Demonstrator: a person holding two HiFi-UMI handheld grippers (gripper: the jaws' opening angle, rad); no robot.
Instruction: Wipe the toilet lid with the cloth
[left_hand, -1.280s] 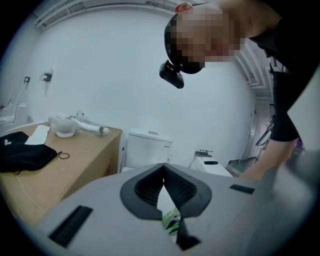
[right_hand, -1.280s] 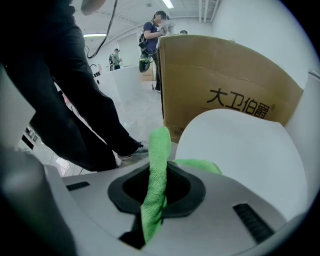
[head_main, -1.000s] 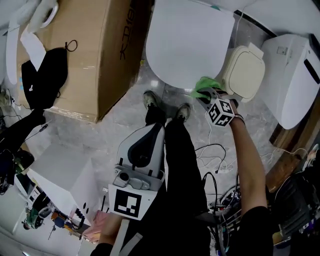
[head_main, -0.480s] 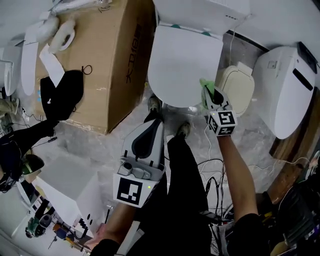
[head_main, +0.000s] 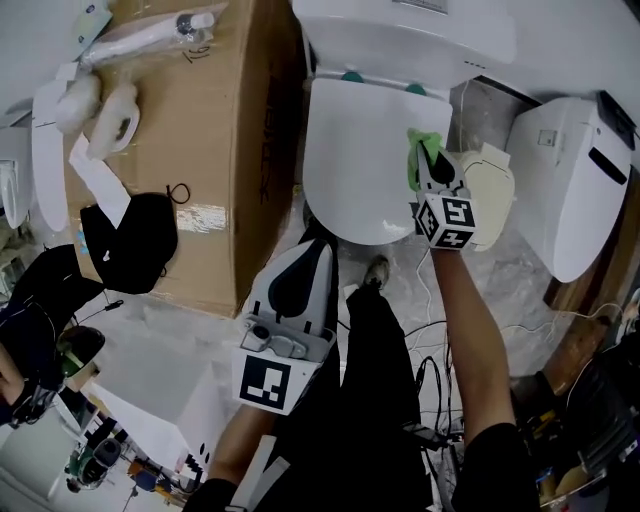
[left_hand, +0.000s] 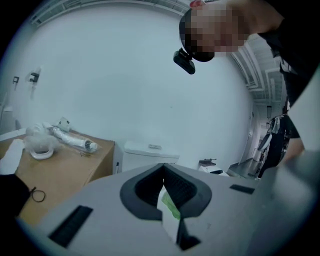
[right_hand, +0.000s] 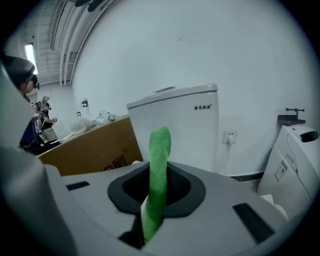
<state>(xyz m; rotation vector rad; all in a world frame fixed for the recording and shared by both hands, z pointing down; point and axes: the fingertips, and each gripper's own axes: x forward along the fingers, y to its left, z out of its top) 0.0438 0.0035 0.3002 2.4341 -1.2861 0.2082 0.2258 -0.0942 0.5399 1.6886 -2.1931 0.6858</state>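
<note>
The white toilet lid (head_main: 365, 160) lies closed below the tank (head_main: 400, 25). My right gripper (head_main: 432, 168) is over the lid's right side, shut on a green cloth (head_main: 421, 148) that rests against the lid. In the right gripper view the cloth (right_hand: 159, 165) sticks up from between the jaws of the right gripper (right_hand: 152, 200), with the tank (right_hand: 175, 120) behind. My left gripper (head_main: 312, 248) hangs near the lid's front edge, above the person's legs, jaws together and holding nothing. In its own view the left gripper (left_hand: 165, 200) points toward the toilet.
A big cardboard box (head_main: 200, 120) stands left of the toilet with a black bag (head_main: 130, 240) beside it. A beige seat lid (head_main: 490, 195) and a second white toilet (head_main: 575, 170) stand on the right. Cables (head_main: 430, 310) trail over the floor by the person's shoes.
The right gripper has carried the green cloth from the lid's front edge up along its right side toward the tank. The left gripper has stayed low by the legs.
</note>
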